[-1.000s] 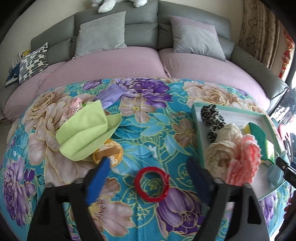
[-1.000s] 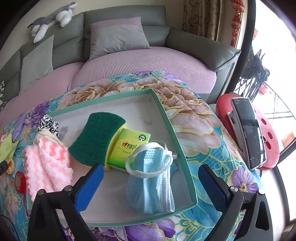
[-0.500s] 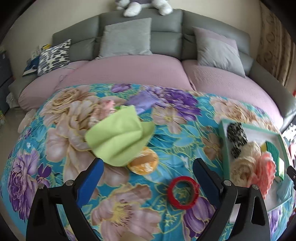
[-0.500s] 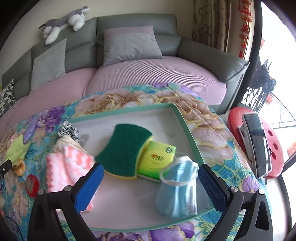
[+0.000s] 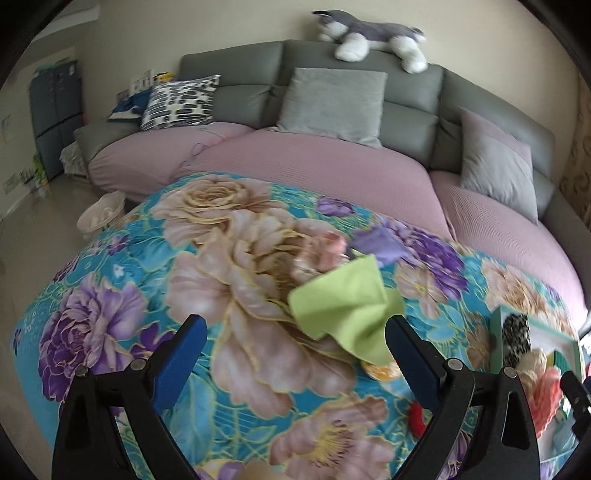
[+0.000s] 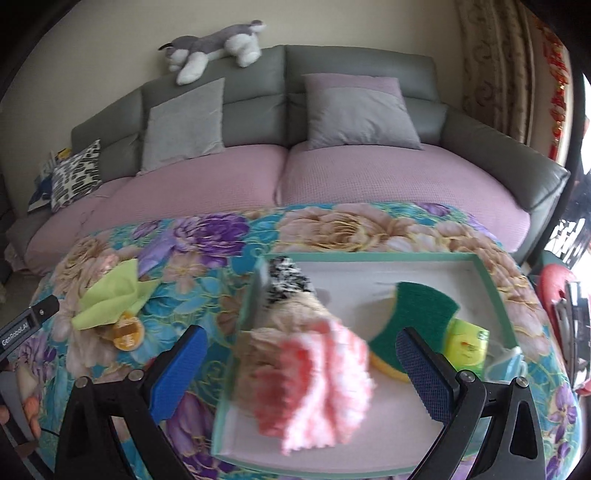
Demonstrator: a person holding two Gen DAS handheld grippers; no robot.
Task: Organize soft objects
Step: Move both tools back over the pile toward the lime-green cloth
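A crumpled lime-green cloth (image 5: 347, 314) lies on the floral tablecloth, partly over an orange round thing (image 5: 382, 370); it also shows in the right wrist view (image 6: 112, 298). My left gripper (image 5: 295, 354) is open and empty, just short of the cloth. A green-rimmed tray (image 6: 491, 291) holds a pink fluffy cloth (image 6: 317, 376), a cream cloth (image 6: 295, 314), a leopard-print piece (image 6: 286, 282), a green sponge (image 6: 417, 314), a tissue pack (image 6: 465, 343) and a blue mask (image 6: 508, 363). My right gripper (image 6: 301, 369) is open and empty above the tray's near left part.
A red ring (image 5: 417, 417) lies on the cloth near the tray (image 5: 496, 332). A purple cloth (image 5: 376, 245) lies beyond the green one. A grey sofa (image 5: 332, 166) with cushions and a plush dog (image 5: 373, 35) stands behind. A red stool (image 6: 557, 291) holds a phone at right.
Both grippers have swung left and tilted up. The green cloth has slid right in the left view. The mask and sponge have shifted to the right edge of the right view.
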